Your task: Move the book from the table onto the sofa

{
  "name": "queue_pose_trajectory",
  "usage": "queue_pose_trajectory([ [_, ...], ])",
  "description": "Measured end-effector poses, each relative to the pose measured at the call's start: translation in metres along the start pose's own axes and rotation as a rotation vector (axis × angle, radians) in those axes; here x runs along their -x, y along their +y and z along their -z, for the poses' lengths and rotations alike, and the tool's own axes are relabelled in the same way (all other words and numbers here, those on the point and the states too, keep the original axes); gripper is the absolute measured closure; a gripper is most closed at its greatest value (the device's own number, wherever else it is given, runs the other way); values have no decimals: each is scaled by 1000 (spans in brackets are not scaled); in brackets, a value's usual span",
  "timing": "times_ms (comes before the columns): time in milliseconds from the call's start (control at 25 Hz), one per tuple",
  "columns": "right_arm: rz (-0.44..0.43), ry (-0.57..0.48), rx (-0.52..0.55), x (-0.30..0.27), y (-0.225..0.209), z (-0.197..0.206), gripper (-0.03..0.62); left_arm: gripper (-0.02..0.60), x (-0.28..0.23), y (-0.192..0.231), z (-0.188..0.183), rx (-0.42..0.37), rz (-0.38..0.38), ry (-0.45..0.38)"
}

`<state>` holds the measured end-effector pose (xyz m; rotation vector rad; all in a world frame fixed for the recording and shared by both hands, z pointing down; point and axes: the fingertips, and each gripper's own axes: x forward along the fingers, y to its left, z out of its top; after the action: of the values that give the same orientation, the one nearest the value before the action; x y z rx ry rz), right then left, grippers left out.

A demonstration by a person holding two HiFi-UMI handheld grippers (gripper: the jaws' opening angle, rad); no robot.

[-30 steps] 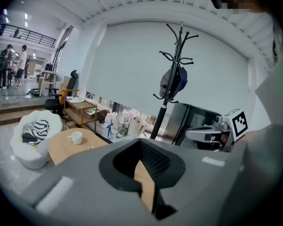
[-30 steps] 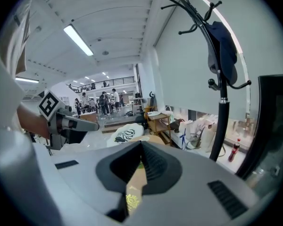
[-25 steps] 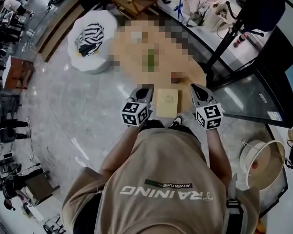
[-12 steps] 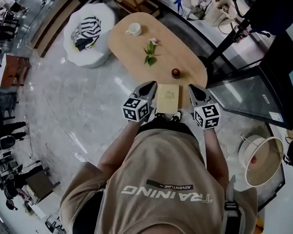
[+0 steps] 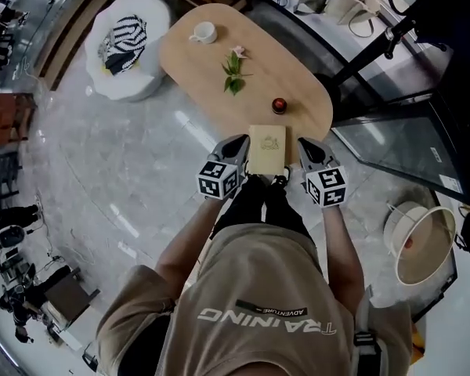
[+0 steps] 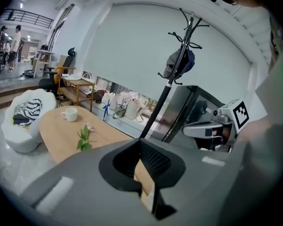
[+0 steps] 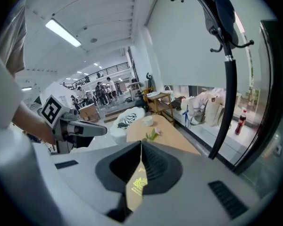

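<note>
Book (image 5: 267, 148) at oval wooden table (image 5: 196, 69) edge, pale marble floor (image 5: 117, 171) around

The left hand-held gripper (image 6: 140, 147) has its jaws pressed together, and they grip nothing. Beyond it lies the oval wooden counter (image 6: 56, 133). A white cup (image 6: 69, 114) stands near its far end and a green sprig (image 6: 83, 139) lies nearer the middle. A white sofa (image 6: 19, 126) stands just beside its left edge. The right hand-held gripper (image 6: 188, 131) shows at the right.
</note>
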<state>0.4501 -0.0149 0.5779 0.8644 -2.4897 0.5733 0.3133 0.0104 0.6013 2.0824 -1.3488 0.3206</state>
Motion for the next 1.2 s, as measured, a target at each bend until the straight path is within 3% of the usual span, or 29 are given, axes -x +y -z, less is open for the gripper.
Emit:
queue_pose_trajectory([
  [440, -55, 143, -112, -48, 4, 110, 587, 574, -31, 25, 88, 44, 2, 144],
  [600, -79, 195, -135, -69, 7, 151, 536, 574, -48, 28, 128, 72, 32, 204],
  [920, -95, 306, -226, -111, 0, 237, 508, 556, -89, 47, 204, 95, 54, 313],
  [1040, -103, 334, -260, -123, -3, 260, 487, 510, -99, 58, 226, 120, 50, 341],
  [1120, -102, 349, -281, -129, -7, 271, 403, 342, -104, 67, 237, 160, 36, 361],
  [1200, -93, 353, -300, -133, -12, 278, 376, 300, -106, 75, 245, 193, 12, 381],
])
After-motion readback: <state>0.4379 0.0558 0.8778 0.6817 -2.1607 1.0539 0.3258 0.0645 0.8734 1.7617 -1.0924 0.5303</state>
